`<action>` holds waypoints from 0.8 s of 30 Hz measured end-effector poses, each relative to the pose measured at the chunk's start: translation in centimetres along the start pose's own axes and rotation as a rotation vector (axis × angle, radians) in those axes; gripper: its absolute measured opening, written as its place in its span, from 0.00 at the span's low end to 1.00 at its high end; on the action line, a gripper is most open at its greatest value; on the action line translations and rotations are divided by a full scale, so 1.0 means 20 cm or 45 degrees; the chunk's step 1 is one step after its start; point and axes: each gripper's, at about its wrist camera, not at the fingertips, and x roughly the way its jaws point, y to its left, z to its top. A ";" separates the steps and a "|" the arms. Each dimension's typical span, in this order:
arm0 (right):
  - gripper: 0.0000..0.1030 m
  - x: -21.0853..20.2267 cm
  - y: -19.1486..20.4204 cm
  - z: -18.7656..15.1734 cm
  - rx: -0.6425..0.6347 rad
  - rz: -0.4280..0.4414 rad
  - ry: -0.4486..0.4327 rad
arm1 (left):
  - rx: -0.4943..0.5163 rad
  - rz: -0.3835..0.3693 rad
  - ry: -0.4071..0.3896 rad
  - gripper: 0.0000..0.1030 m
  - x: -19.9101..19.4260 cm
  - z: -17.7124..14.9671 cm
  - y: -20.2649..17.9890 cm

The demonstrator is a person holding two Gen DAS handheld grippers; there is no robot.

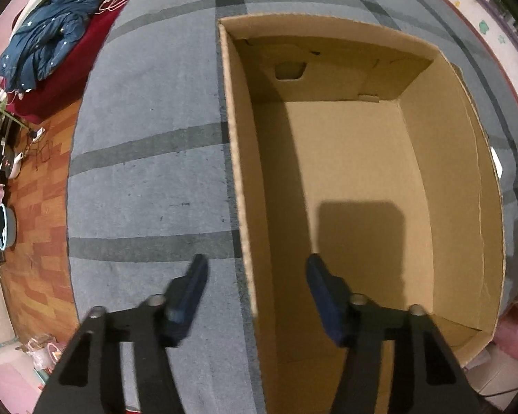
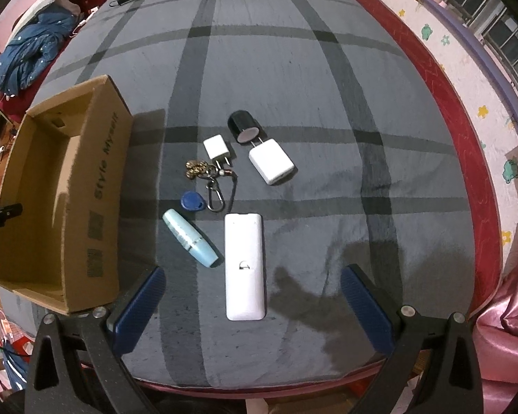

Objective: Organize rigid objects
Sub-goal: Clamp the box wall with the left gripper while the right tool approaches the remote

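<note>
White remote [image 2: 244,266] lies flat on the bed [image 2: 328,103], between the wide, empty right tongs [image 2: 253,296]; it looks light, stiff and smooth, best pinched across its long edges. Left tongs [image 1: 257,269], partly open and empty, straddle the wall of the empty cardboard box [image 1: 362,158].

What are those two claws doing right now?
Left gripper: open, straddling the cardboard box wall, not pinching it.
Right gripper: open, empty, above the white remote.

Both grippers point steeply downward with nothing between their blue-padded fingers, the left gripper [image 1: 255,265] seemingly narrower, its fingers blurred, the right gripper [image 2: 252,277] spread wide.
</note>
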 end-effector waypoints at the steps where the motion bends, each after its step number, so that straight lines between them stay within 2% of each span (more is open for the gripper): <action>1: 1.00 0.02 -0.01 0.00 0.008 -0.004 0.008 | 0.003 0.005 0.011 0.46 0.01 0.00 -0.01; 2: 1.00 0.04 -0.02 0.00 0.015 -0.006 0.014 | 0.006 0.007 0.021 0.35 0.03 0.01 -0.01; 3: 1.00 0.06 -0.03 0.01 0.022 -0.005 0.020 | 0.011 0.003 0.033 0.21 0.04 0.01 -0.01; 5: 1.00 0.11 -0.04 0.01 0.031 -0.006 0.037 | 0.023 0.019 0.048 0.16 0.05 0.01 -0.02; 14: 0.99 0.36 -0.04 0.02 -0.013 -0.007 0.139 | 0.018 0.026 0.040 0.15 0.07 0.01 -0.01; 24: 0.99 0.54 -0.01 -0.02 -0.041 -0.002 0.233 | 0.001 0.014 0.053 0.15 0.08 0.02 0.00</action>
